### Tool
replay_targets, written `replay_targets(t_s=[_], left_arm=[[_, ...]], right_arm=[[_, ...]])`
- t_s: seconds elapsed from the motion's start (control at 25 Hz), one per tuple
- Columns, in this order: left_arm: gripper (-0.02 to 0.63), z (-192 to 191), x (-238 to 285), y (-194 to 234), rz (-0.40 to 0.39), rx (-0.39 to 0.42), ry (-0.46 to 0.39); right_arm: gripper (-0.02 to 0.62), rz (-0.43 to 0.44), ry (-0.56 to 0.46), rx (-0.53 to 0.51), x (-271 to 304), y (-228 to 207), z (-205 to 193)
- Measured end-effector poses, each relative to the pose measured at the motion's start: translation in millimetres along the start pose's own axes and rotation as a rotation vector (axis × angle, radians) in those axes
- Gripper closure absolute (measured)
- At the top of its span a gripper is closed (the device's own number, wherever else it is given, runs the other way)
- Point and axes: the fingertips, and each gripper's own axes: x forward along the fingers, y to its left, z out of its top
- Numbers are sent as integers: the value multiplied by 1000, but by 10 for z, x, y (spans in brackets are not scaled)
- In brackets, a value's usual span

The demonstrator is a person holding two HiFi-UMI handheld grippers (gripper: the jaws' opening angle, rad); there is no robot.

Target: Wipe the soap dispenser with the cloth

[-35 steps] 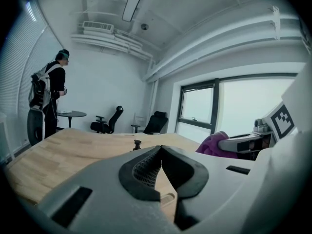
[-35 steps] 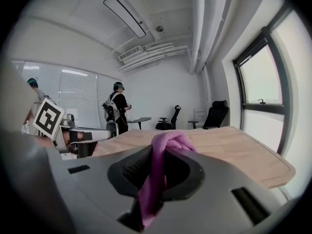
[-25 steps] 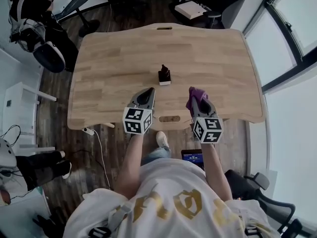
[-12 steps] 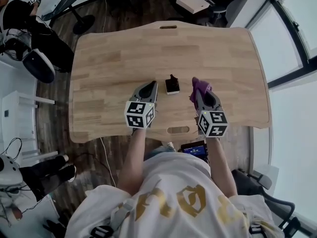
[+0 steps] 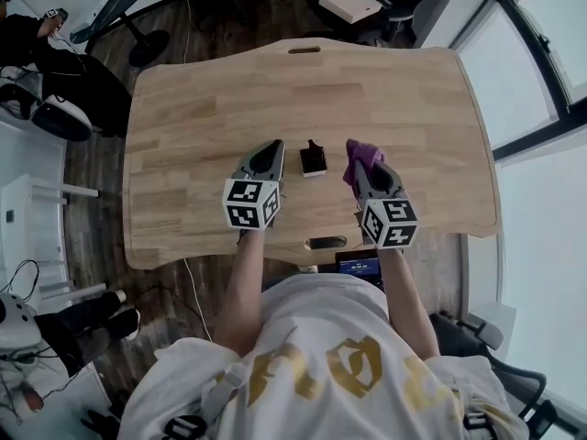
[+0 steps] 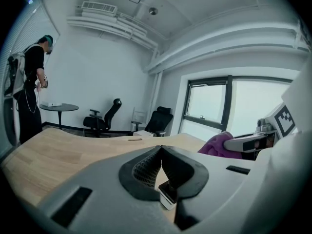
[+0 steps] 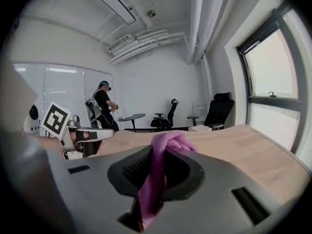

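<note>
The soap dispenser [image 5: 313, 159], small with a white base and a dark top, stands on the wooden table [image 5: 211, 108] between my two grippers. To its left, my left gripper [image 5: 273, 144] is shut with nothing in it. Part of the dispenser [image 6: 168, 192] shows low down behind those meeting jaws in the left gripper view. On the dispenser's right, my right gripper [image 5: 366, 169] is shut on a purple cloth [image 5: 360, 156]. The cloth [image 7: 157, 174] hangs pinched between the pads and bunches above them. Neither gripper touches the dispenser.
The table has a slot at its far edge [image 5: 304, 50] and another near me [image 5: 327, 242]. A person [image 5: 46, 39] stands beyond the table's left end. Office chairs and a white box [image 5: 347, 3] are behind the table, windows to the right.
Both grippers moved forward from the table's near edge and now flank the dispenser. The cloth stayed clamped in the right gripper. Over the last half second they hardly moved.
</note>
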Motion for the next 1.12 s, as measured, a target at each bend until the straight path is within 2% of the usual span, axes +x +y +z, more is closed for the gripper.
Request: replay_targets(t_s=[0.4, 0.6, 1.12], left_arm=[[597, 139, 27, 91, 26, 10, -25], [595, 12, 58, 100, 15, 5, -6], [595, -293, 249, 102, -26, -34, 67]], right_arm=[[543, 112, -20, -37, 179, 105, 114], [543, 146, -6, -42, 262, 182, 51], [543, 161, 52, -15, 403, 100, -170]])
